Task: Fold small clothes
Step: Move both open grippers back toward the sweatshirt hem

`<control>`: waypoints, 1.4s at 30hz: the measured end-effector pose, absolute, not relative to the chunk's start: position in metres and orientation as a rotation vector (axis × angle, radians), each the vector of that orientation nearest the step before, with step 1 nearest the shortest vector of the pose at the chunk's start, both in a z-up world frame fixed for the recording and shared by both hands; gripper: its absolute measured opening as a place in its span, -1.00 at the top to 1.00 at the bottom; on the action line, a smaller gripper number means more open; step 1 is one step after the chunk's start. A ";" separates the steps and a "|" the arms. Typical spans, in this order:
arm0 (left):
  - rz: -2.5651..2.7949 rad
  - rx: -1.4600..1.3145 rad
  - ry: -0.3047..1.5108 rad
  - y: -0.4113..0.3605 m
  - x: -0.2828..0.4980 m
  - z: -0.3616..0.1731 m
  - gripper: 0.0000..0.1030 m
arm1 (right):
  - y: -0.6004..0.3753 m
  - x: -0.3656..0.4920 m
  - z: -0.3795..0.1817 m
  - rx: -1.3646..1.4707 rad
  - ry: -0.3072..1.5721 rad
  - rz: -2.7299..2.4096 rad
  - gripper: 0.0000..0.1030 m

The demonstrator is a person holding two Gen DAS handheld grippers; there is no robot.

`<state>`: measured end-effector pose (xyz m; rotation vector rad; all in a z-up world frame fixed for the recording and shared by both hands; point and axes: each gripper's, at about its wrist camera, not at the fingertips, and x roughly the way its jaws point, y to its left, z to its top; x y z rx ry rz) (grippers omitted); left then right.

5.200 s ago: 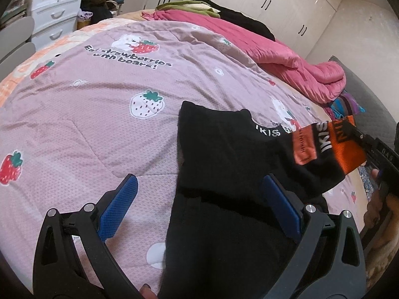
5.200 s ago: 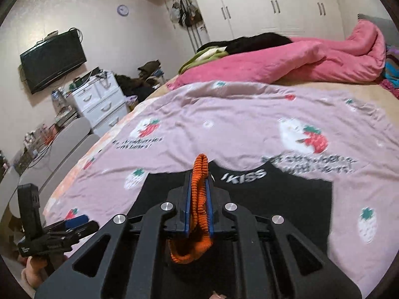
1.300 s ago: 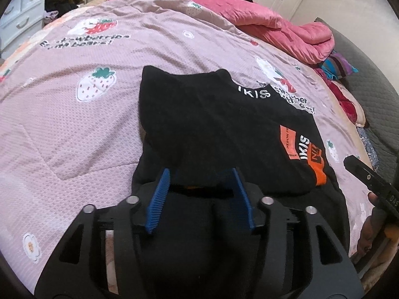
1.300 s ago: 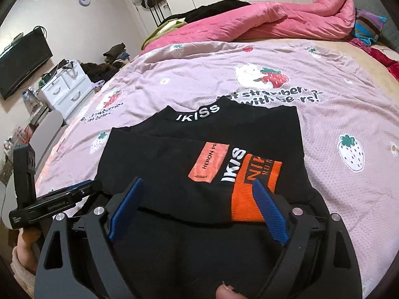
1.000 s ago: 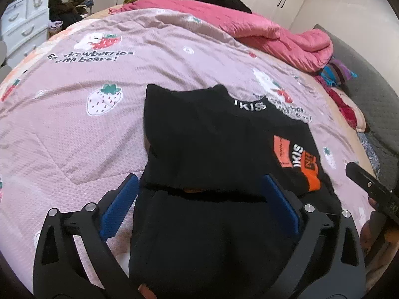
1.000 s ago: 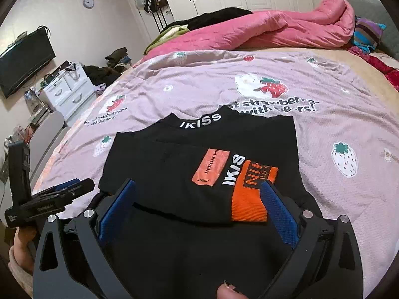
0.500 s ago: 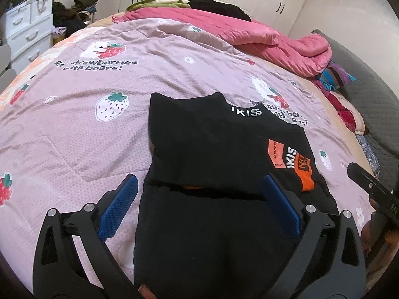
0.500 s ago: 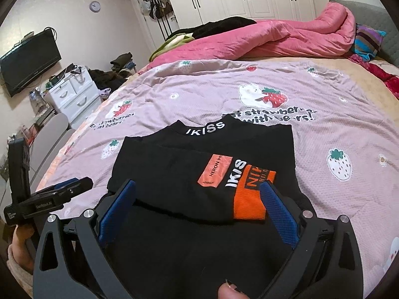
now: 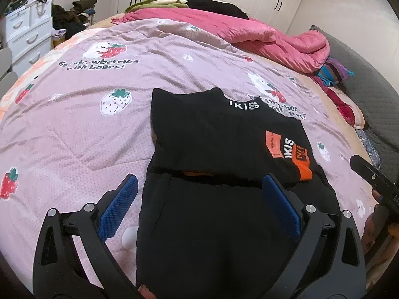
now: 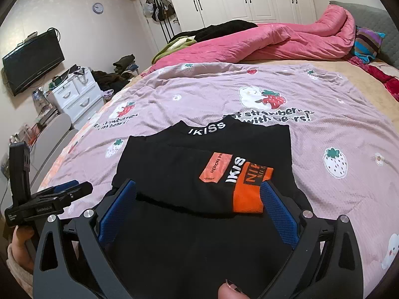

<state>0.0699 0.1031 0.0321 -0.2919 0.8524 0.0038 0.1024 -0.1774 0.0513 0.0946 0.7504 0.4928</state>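
Now both of your grippers have let go and backed off: the left gripper (image 9: 199,199), which a second ago was pinched on the black fabric, stands with its blue pads wide apart, and the right gripper (image 10: 198,204), which earlier clamped the orange cuff, is spread wide too, holding nothing. The black sweater (image 10: 204,169) lies flat on the pink strawberry quilt (image 9: 74,129), both sleeves folded across the chest, the right sleeve (image 10: 224,182) on top with its orange cuff (image 10: 249,194) just ahead of your right pads. You can read "IKISS" in white on the collar, "IKIS" on the sleeve, "HERON PR…" on the orange patch (image 10: 215,167), and "NIK…" partly on the cuff. The quilt reads "Eat strawberries with bears!" The left tool's side carries small white lettering that is too fine to read surely.
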 end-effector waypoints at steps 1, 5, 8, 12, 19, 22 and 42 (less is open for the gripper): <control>0.006 -0.290 0.854 0.103 0.069 0.032 -0.82 | -0.178 0.101 0.051 0.094 0.751 0.493 -0.92; 0.009 -0.286 0.861 0.103 0.063 0.029 -0.82 | -0.182 0.097 0.048 0.089 0.755 0.492 -0.92; 0.015 -0.281 0.869 0.102 0.059 0.026 -0.82 | -0.185 0.095 0.045 0.087 0.763 0.487 -0.92; 0.018 -0.274 0.879 0.101 0.053 0.022 -0.82 | -0.188 0.091 0.040 0.084 0.775 0.485 -0.92; 0.027 -0.248 0.897 0.097 0.042 0.015 -0.82 | -0.193 0.080 0.035 0.058 0.782 0.482 -0.92; 0.036 -0.246 0.902 0.098 0.037 0.012 -0.82 | -0.196 0.077 0.032 0.050 0.788 0.479 -0.92; 0.087 -0.235 0.962 0.107 0.006 -0.008 -0.82 | -0.233 0.056 0.011 0.032 0.831 0.440 -0.92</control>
